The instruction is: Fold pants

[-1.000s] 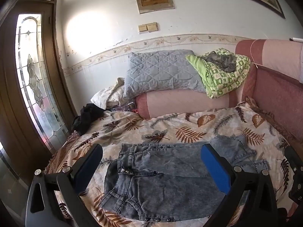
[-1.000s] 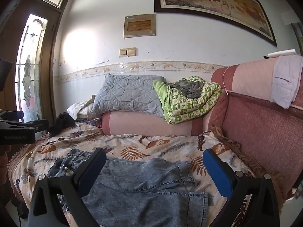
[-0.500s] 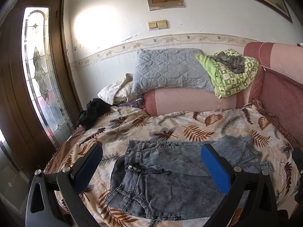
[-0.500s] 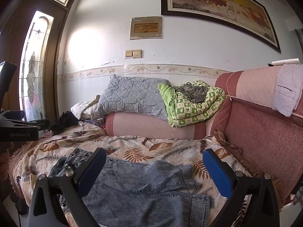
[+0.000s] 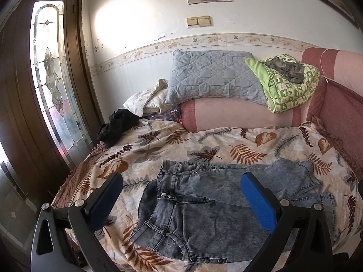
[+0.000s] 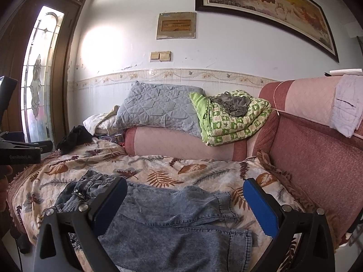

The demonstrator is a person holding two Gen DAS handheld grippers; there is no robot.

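Observation:
Grey-blue denim pants (image 5: 204, 206) lie spread flat on a leaf-print bed cover (image 5: 204, 145), waistband to the left and leg cuffs to the right. In the right wrist view the pants (image 6: 172, 224) lie with both cuffs near the right side. My left gripper (image 5: 181, 195) is open and empty, held above the waist end of the pants. My right gripper (image 6: 185, 201) is open and empty, held above the leg end. The body of the left gripper (image 6: 20, 151) shows at the left edge of the right wrist view.
A grey quilted pillow (image 5: 213, 77) and a green patterned blanket (image 5: 288, 86) lie on a pink bolster (image 5: 238, 115) at the back. Black clothing (image 5: 115, 124) lies at the bed's left edge by a glass door (image 5: 50, 90). A red sofa back (image 6: 317, 158) borders the right side.
Both grippers have drawn back and up a little from the pants, so more of the bed and wall shows. The pants have not moved. Both stay open.

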